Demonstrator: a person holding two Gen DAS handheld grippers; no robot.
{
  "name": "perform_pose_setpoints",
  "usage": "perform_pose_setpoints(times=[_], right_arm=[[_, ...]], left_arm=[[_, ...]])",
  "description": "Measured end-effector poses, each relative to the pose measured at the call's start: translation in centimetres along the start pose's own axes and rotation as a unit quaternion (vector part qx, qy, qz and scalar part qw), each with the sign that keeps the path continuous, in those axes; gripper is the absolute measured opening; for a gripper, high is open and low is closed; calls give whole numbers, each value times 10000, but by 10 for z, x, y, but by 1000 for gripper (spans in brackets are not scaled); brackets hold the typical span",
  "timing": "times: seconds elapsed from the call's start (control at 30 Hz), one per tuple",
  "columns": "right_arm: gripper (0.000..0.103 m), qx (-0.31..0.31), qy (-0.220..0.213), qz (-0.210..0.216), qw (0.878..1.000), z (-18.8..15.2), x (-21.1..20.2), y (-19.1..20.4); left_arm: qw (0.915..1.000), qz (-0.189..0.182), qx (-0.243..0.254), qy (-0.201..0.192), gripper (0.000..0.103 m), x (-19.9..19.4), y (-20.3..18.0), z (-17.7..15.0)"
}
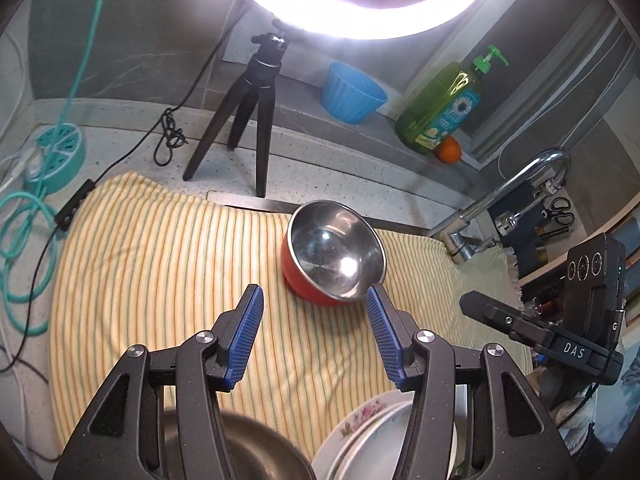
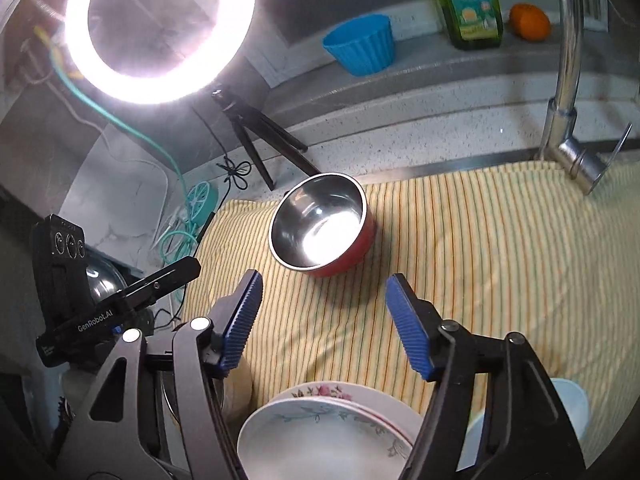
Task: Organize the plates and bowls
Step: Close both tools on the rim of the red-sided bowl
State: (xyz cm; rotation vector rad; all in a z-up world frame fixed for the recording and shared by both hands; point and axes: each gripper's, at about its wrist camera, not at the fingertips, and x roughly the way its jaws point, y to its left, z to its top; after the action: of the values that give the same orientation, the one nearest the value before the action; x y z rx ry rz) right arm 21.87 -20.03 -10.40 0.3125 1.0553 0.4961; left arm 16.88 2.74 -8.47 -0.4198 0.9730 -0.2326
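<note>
A red bowl with a steel inside (image 1: 334,254) sits tilted on the yellow striped cloth (image 1: 160,248); it also shows in the right wrist view (image 2: 320,226). My left gripper (image 1: 314,294) is open and empty, its right fingertip close to the bowl's near rim. My right gripper (image 2: 322,280) is open and empty just short of the bowl. Stacked floral plates (image 2: 328,432) lie below my right gripper and show in the left wrist view (image 1: 372,436). A steel bowl (image 1: 256,448) lies under my left gripper.
A ring light on a black tripod (image 1: 248,112) stands behind the cloth. A blue cup (image 1: 352,92), a green soap bottle (image 1: 444,108) and an orange (image 1: 448,150) sit on the back ledge. A faucet (image 1: 500,196) is at the right. Cables (image 1: 24,216) lie at the left.
</note>
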Motion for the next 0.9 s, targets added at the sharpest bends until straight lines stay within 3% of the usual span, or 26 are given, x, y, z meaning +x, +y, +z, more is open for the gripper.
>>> perform_pose_setpoints(times=[0.1, 0.43, 0.9], right_arm=[[67, 246, 121, 87, 9996, 7, 16, -11], [49, 506, 304, 75, 9982, 17, 53, -28], [37, 693, 516, 89, 9962, 27, 83, -42]], left_arm=[[9999, 0, -11, 143, 50, 15, 3, 10], [9985, 18, -23, 546, 47, 62, 7, 32], [9966, 42, -83, 820, 30, 96, 14, 41]])
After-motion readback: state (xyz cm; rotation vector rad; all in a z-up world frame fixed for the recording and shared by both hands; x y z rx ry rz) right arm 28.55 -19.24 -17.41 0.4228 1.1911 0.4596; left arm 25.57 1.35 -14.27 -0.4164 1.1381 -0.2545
